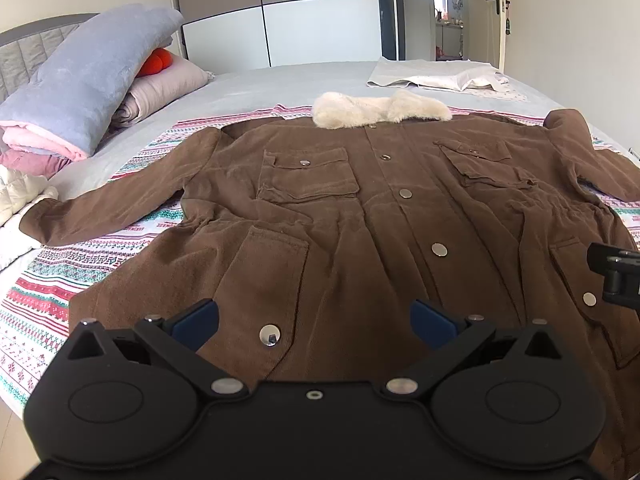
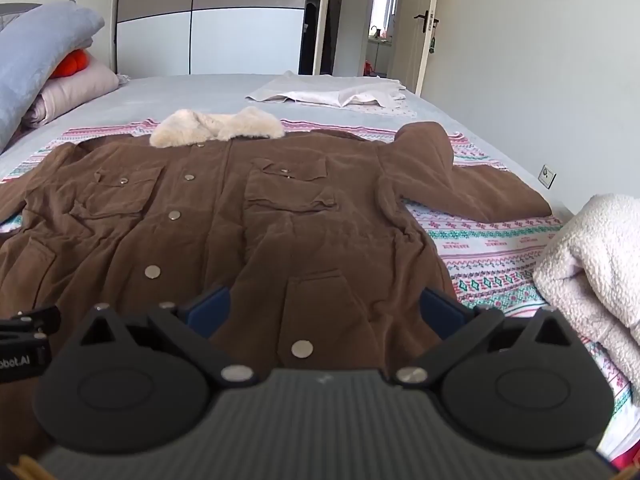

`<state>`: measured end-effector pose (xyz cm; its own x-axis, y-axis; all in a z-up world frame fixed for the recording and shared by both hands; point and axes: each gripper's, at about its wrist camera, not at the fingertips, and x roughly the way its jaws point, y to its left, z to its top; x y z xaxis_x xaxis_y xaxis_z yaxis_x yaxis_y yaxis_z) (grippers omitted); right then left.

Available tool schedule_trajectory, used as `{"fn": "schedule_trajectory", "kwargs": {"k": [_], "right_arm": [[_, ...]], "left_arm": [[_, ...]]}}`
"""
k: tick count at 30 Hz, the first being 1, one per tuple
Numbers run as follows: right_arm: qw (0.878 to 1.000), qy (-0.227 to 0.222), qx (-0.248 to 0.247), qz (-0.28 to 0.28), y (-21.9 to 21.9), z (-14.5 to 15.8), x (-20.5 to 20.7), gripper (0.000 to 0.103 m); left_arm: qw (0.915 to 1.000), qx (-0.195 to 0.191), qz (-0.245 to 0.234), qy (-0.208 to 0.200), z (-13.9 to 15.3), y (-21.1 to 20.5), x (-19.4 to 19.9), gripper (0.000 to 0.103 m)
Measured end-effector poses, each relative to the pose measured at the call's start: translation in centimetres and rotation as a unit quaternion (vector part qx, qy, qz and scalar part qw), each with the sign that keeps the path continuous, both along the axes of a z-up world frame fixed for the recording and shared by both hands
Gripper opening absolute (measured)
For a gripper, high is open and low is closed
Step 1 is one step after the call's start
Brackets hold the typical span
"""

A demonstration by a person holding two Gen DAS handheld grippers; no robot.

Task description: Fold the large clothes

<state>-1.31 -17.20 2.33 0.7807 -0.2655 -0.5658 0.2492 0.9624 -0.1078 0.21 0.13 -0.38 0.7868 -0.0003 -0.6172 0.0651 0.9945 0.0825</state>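
A brown coat (image 1: 340, 216) with a cream fur collar (image 1: 376, 109) lies front-up and spread out on a patterned blanket (image 1: 60, 280) on the bed, sleeves out to both sides. My left gripper (image 1: 314, 322) is open and empty, above the coat's lower hem on its left half. My right gripper (image 2: 326, 310) is open and empty above the hem on the right half of the coat (image 2: 240, 216). Part of the right gripper (image 1: 616, 276) shows at the right edge of the left wrist view.
Folded quilts and pillows (image 1: 84, 80) are stacked at the head of the bed on the left. A white garment (image 2: 332, 94) lies at the far side of the bed. A fluffy pinkish-white garment (image 2: 592, 264) sits at the right. Wardrobe and door stand behind.
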Motion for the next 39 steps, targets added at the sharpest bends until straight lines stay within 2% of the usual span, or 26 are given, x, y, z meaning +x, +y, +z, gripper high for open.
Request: {"fn": "schedule_trajectory", "kwargs": {"k": [39], "right_arm": [[1.0, 0.002, -0.001, 0.003, -0.05, -0.13, -0.25, 0.103]], "left_arm": [[1.0, -0.002, -0.001, 0.002, 0.16, 0.5, -0.14, 0.103]]}}
